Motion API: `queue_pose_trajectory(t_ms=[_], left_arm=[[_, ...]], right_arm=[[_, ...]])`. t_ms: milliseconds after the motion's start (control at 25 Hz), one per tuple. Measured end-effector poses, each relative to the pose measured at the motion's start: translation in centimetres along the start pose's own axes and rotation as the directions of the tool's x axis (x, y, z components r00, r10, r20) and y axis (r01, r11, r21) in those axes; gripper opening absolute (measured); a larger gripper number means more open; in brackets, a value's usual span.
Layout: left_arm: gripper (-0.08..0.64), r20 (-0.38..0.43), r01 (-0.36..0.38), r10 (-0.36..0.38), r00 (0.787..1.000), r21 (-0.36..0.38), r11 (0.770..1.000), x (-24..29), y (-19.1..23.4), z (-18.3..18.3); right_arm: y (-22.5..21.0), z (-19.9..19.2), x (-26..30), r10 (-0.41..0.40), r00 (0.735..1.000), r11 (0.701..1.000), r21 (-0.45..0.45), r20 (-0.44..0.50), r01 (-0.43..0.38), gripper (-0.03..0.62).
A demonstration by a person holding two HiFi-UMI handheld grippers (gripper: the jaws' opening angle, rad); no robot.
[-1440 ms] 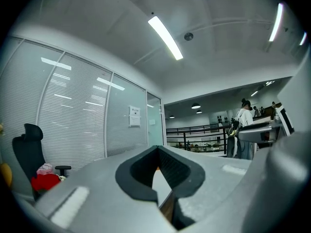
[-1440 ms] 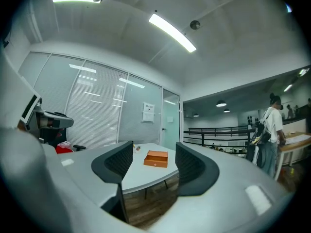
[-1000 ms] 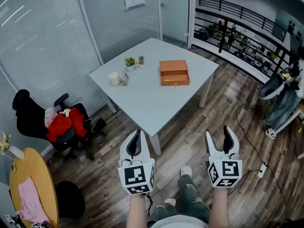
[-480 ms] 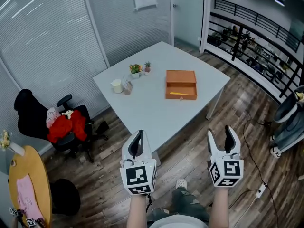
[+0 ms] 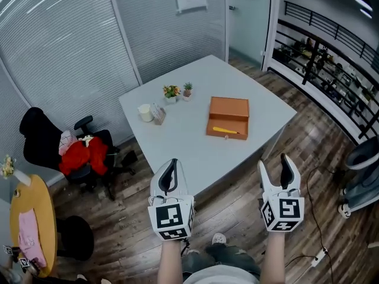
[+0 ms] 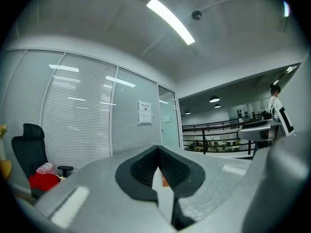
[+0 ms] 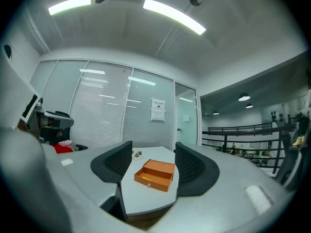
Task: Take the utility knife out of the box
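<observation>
**Grippers hanging short of the table as the knife is lying in the open box**

A person is standing on the wood floor, back from the grey table (image 5: 189, 149), and is holding both grippers out in front, well apart from everything on it. The left gripper (image 5: 172, 165) is showing its jaws pressed together with nothing between them. The right gripper (image 5: 275, 163) is carrying its jaws apart and empty, framing the distant box (image 5: 229, 107) in its own view. The orange box is sitting on the table with its drawer pulled out toward the person, and the yellow knife (image 5: 225, 130) is lying flat across that drawer.

From where I am watching, the trouble is likely lying in the reach itself. The box is looking light and nothing is pinning it, so a jaw nudging its front could be sliding it along or pushing the drawer shut over the knife. The knife is lying low, so the jaws could be catching the drawer wall, or clamping wall and knife together. The cup (image 5: 144, 112) and small plants (image 5: 172, 92) are standing near the box's left, where a wide swing could be tipping them.
</observation>
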State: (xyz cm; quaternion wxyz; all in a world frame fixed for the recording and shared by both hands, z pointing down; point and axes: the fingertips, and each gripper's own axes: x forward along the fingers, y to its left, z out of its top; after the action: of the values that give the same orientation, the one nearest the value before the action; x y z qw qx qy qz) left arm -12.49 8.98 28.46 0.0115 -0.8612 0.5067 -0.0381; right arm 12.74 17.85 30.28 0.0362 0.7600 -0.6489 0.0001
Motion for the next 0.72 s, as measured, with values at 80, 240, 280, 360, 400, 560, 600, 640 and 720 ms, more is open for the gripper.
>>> queue_pose_trajectory(t_ms=[80, 240, 280, 360, 400, 560, 600, 640, 720], left_arm=[[0.0, -0.007, -0.013, 0.013, 1.0, 0.002, 1.0, 0.7, -0.3, -0.3], [0.0, -0.026, -0.032, 0.032, 0.999, 0.004, 0.999, 1.8, -0.6, -0.9], [0.0, -0.032, -0.035, 0.035, 0.999, 0.003, 0.999, 2.1, -0.6, -1.1], [0.0, -0.041, -0.035, 0.035, 0.999, 0.002, 0.999, 2.7, -0.8, -1.5], [0.0, -0.046, -0.034, 0.034, 0.998, 0.003, 0.999, 3.0, -0.9, -1.7], [0.0, -0.06, -0.022, 0.023, 0.998, 0.005, 1.0, 4.8, -1.3, -2.2], [0.0, -0.062, -0.02, 0.02, 0.998, 0.006, 1.0, 5.3, -1.4, -2.4], [0.0, -0.065, -0.017, 0.017, 0.998, 0.005, 1.0, 5.8, -1.4, -2.5], [0.0, -0.068, -0.011, 0.011, 0.998, 0.002, 1.0, 6.9, -1.5, -2.7]], right_arm=[[-0.5, -0.5, 0.9, 0.016, 1.0, 1.0, 0.004, -0.005, -0.016, 0.299], [-1.1, -1.3, 2.2, 0.04, 0.999, 0.999, 0.008, -0.021, -0.04, 0.299], [-1.2, -1.5, 2.5, 0.044, 0.999, 0.999, 0.009, -0.025, -0.044, 0.299], [-1.4, -1.9, 3.0, 0.048, 0.998, 0.999, 0.012, -0.033, -0.047, 0.299], [-1.5, -2.1, 3.3, 0.049, 0.998, 0.999, 0.015, -0.038, -0.049, 0.299], [-2.0, -3.2, 4.7, 0.052, 0.997, 0.998, 0.022, -0.059, -0.051, 0.299], [-2.2, -3.4, 5.1, 0.051, 0.997, 0.999, 0.024, -0.063, -0.049, 0.299], [-2.3, -3.6, 5.6, 0.049, 0.997, 0.999, 0.024, -0.067, -0.048, 0.299], [-2.6, -3.8, 6.6, 0.046, 0.996, 0.999, 0.023, -0.072, -0.045, 0.299]])
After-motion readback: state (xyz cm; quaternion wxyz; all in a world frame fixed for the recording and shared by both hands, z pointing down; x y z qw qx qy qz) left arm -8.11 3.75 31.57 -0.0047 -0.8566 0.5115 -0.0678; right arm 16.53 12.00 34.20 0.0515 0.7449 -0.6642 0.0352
